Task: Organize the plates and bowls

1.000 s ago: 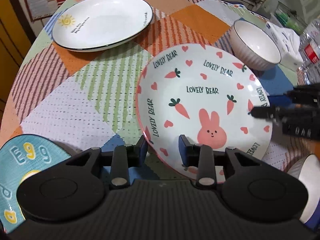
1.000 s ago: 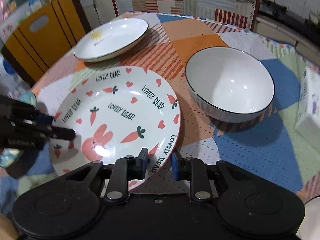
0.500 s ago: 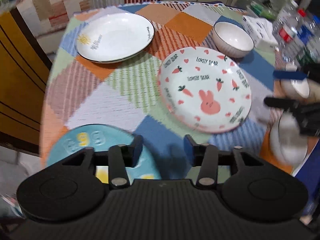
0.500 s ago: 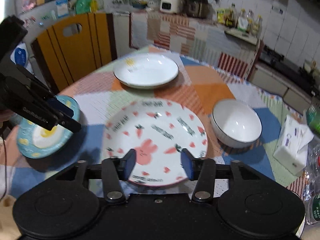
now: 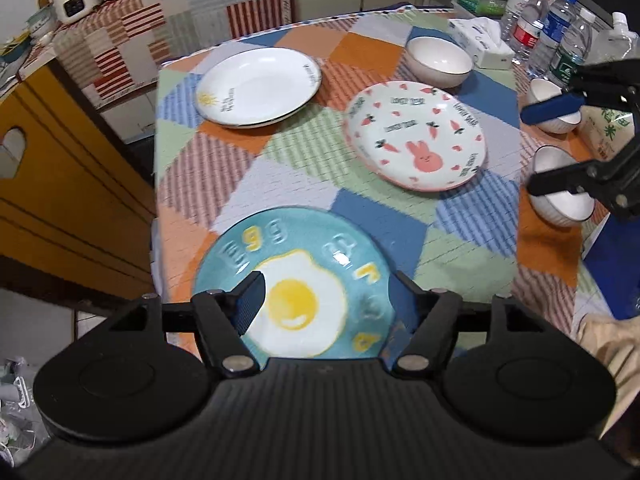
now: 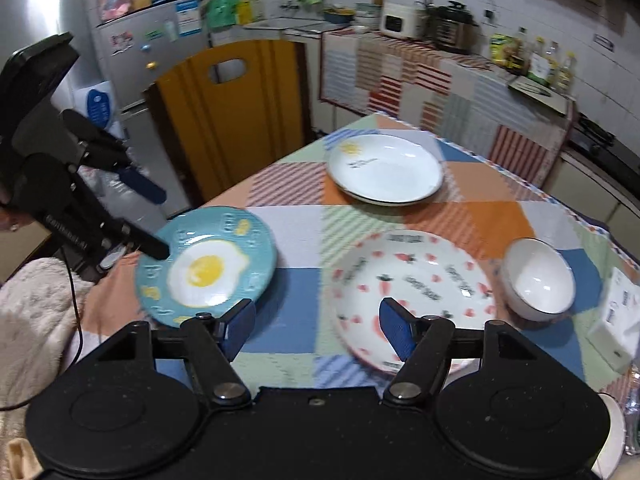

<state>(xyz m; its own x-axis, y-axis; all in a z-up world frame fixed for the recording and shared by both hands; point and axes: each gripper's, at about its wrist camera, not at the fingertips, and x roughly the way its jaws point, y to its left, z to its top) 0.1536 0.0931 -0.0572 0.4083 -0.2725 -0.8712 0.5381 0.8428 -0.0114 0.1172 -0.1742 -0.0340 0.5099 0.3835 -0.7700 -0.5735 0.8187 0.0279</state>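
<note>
Small kitchen, patchwork tablecloth on the table. Left gripper hangs spread wide and empty right over the blue egg plate at the near edge, so that hand is clearly closest. Right gripper is also spread and holding nothing, with the bunny plate just ahead to its right. White plate sits well beyond both.

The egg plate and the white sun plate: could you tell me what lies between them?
Only bare tablecloth lies between the egg plate and the sun plate, clearest in the left wrist view.
</note>
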